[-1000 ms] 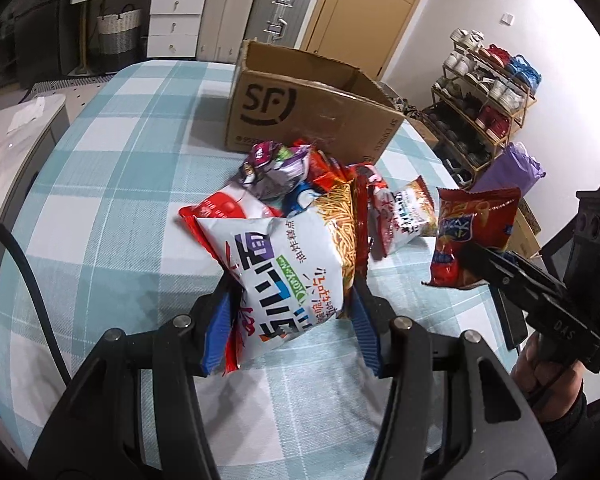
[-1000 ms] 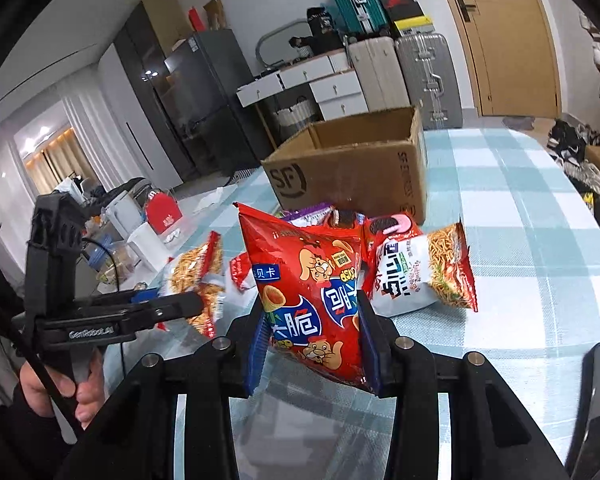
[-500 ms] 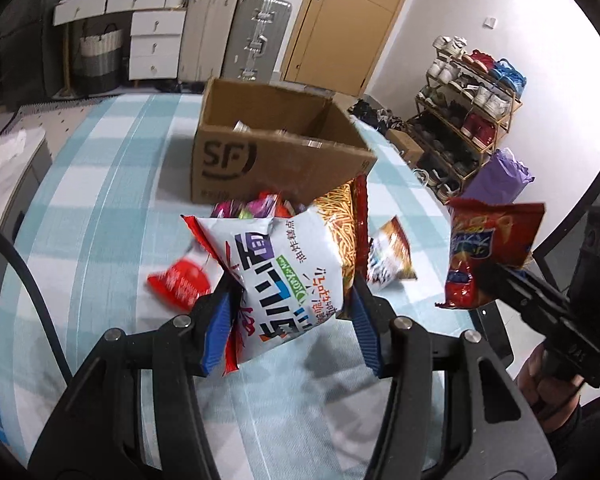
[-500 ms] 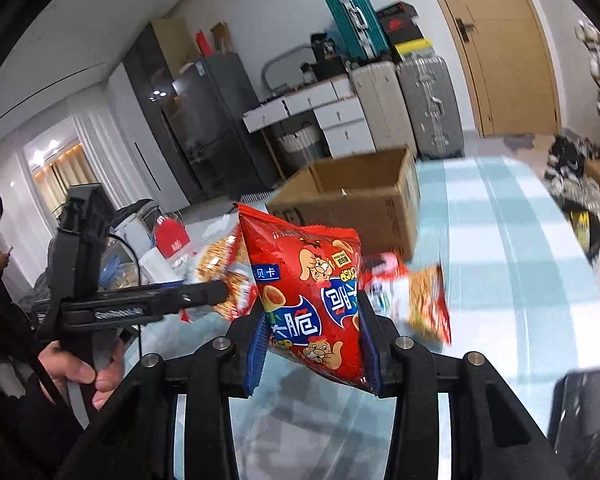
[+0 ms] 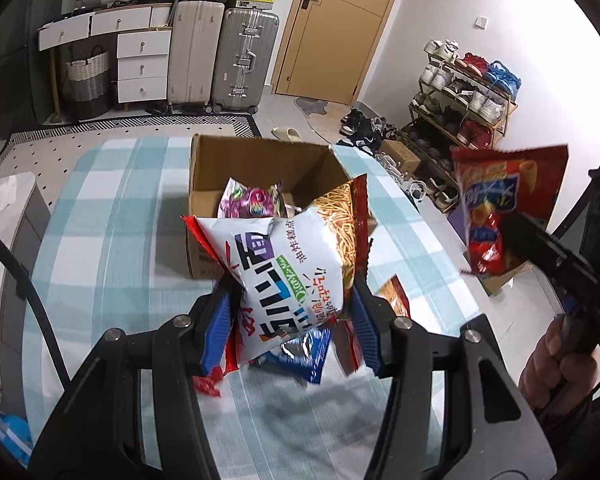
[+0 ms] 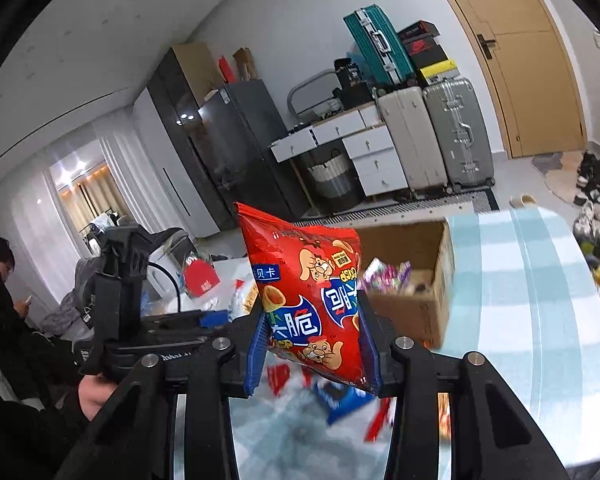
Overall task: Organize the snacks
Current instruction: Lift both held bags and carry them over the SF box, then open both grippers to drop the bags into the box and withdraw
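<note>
Now that both bags have risen off the desk (image 5: 112, 240) since a second ago, we carry them toward the cardboard box (image 5: 204, 208) at its far edge. Our left claw (image 5: 292, 320) clamps the white noodle bag (image 5: 288, 264), our right claw (image 6: 314, 344) the red chip bag (image 6: 312, 296); both long axes stand upright, tops tilted boxward.

glossy foil snack bags (image 5: 284, 268) — matt cardboard box (image 5: 260, 160)

Home, prob. apt living/dining rm: shoe rack (image 5: 466, 92) by wooden door (image 5: 332, 28), suitcases (image 5: 220, 52), white drawers (image 5: 142, 64), fridge (image 6: 240, 144), checked cloth on tabletop (image 5: 112, 216), curtains (image 6: 80, 196).
</note>
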